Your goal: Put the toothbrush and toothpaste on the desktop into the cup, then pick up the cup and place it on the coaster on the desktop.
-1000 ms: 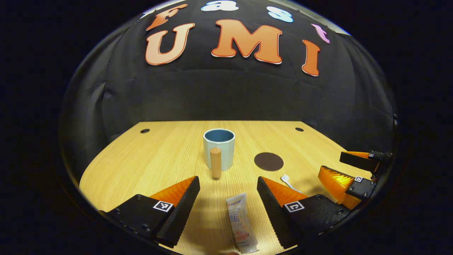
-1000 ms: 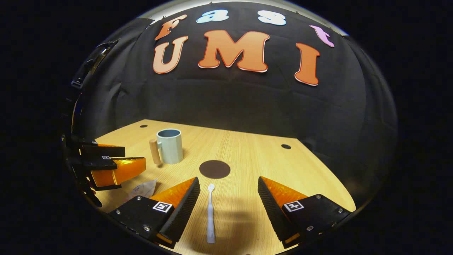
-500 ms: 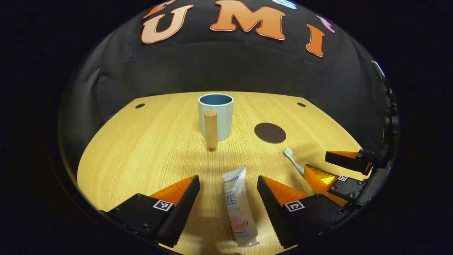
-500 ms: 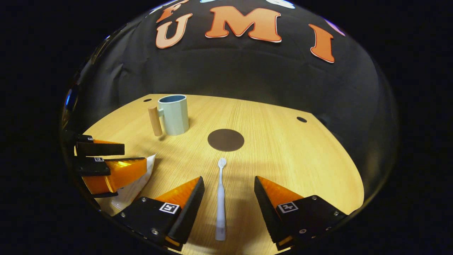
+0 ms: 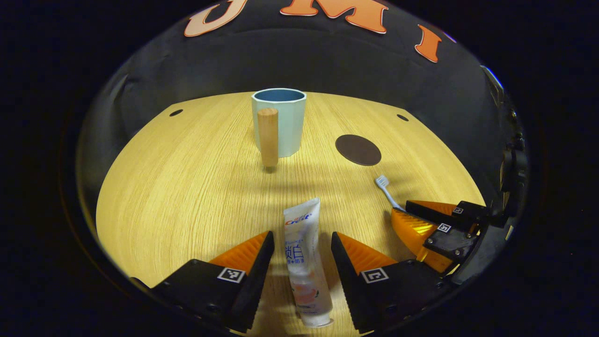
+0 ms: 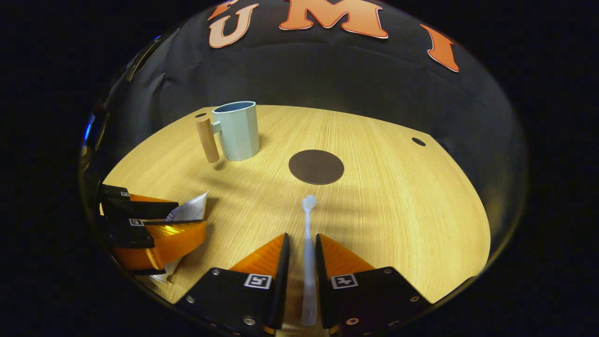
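Recording booth, black cloth wall (image 5: 299,61), wooden desktop (image 5: 187,187)

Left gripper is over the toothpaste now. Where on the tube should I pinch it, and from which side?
Pinch the toothpaste tube across its flat middle, coming straight down from above. It lies flat on the desktop, lengthwise between the left gripper fingers, cap toward the camera, so the open jaws already straddle its narrow width.

Left gripper (image 5: 299,243) and right gripper (image 6: 302,252), lower frame: wedge-shaped ribbed fingers on black mounts bearing square coded markers and small screws.
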`<move>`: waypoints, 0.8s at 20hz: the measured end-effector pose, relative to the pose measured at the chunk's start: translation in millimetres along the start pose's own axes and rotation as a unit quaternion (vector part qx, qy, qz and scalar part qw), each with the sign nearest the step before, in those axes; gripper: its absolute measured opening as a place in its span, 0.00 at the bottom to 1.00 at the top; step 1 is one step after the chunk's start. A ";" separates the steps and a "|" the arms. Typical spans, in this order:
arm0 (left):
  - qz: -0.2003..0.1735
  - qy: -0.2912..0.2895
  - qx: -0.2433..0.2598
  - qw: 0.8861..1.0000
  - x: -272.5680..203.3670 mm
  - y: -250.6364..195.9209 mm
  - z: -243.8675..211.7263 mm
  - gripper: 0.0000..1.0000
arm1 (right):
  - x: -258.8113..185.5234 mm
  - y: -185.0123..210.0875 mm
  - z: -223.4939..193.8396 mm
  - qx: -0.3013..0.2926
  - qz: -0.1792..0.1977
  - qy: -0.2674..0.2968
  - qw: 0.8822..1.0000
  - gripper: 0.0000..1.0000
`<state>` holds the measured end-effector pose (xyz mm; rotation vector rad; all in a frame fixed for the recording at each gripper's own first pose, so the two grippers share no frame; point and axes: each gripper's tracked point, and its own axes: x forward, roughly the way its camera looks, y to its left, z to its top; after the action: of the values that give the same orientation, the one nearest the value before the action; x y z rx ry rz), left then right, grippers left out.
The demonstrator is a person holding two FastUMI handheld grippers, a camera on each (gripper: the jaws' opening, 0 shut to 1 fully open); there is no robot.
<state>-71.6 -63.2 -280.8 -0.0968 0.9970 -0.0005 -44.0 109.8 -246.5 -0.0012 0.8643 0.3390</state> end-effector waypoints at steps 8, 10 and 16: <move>-0.005 0.003 -0.028 1.000 -0.9 3.2 4.2 0.39 | 1.8 -3.2 6.4 0.057 0.009 -0.005 0.998 0.04; -0.014 -0.006 -0.033 0.999 -3.3 -0.3 5.9 0.35 | 2.2 2.4 7.9 0.083 0.024 -0.009 0.996 0.04; -0.052 -0.028 -0.030 0.998 -4.1 -7.9 7.5 0.13 | -6.3 7.9 23.2 0.097 0.038 -0.039 0.994 0.02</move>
<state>-67.2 -70.3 -272.7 -0.2018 0.9346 -0.0623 -32.8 118.6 -225.7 0.2245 0.8175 0.3242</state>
